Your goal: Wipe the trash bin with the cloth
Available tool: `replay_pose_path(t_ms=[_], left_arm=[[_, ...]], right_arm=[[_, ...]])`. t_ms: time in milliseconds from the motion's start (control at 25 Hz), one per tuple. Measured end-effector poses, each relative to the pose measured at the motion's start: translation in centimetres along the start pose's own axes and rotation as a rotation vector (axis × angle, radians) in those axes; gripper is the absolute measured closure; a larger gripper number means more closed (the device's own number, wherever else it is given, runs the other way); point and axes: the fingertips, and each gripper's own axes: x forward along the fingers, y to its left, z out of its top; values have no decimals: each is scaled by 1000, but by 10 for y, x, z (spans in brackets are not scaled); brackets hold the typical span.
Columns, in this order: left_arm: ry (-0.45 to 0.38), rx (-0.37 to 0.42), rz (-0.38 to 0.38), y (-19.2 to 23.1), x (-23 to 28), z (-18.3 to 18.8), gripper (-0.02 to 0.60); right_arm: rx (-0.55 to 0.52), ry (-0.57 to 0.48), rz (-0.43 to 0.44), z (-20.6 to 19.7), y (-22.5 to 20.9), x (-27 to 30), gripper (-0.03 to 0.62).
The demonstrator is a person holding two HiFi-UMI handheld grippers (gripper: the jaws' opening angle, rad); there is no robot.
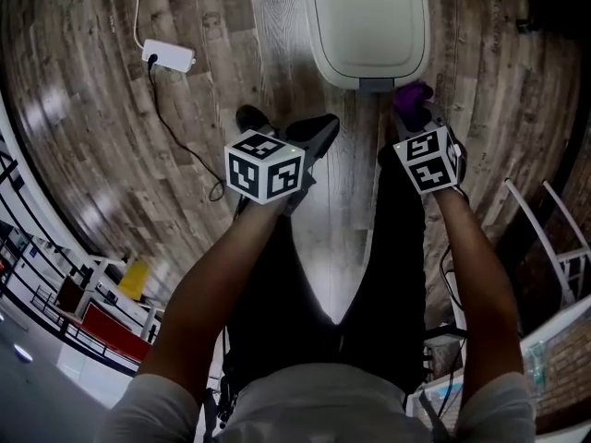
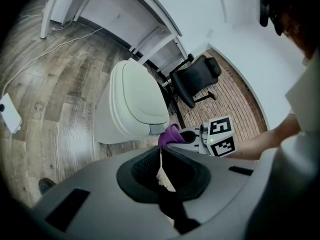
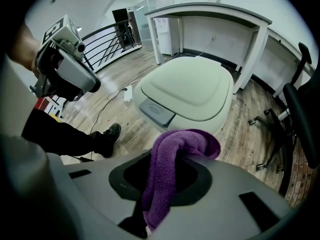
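The pale grey-green trash bin [image 1: 369, 26] stands on the wood floor just ahead of me, its lid down. My right gripper [image 1: 417, 120] is shut on a purple cloth [image 3: 167, 171], whose folded end bulges past the jaws, close to the bin's front edge [image 3: 157, 111] but apart from it. My left gripper [image 1: 309, 146] hovers to the left of the right one, a little short of the bin [image 2: 135, 101]. Its jaws are pressed together with nothing between them. From the left gripper view the cloth [image 2: 170, 134] and the right gripper [image 2: 200, 136] show beside the bin.
A white power strip [image 1: 168, 57] with a black cable lies on the floor left of the bin. A black office chair [image 2: 195, 79] and a white curved desk [image 3: 215, 14] stand behind it. My legs and one shoe [image 1: 251, 118] are below the grippers.
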Motion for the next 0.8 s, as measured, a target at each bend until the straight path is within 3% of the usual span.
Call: replay_pose_path(t_ms=[800], left_arm=[[-106, -85, 8, 43, -55, -15, 572]], right_arm=[[-83, 25, 43, 56, 89, 32, 514]])
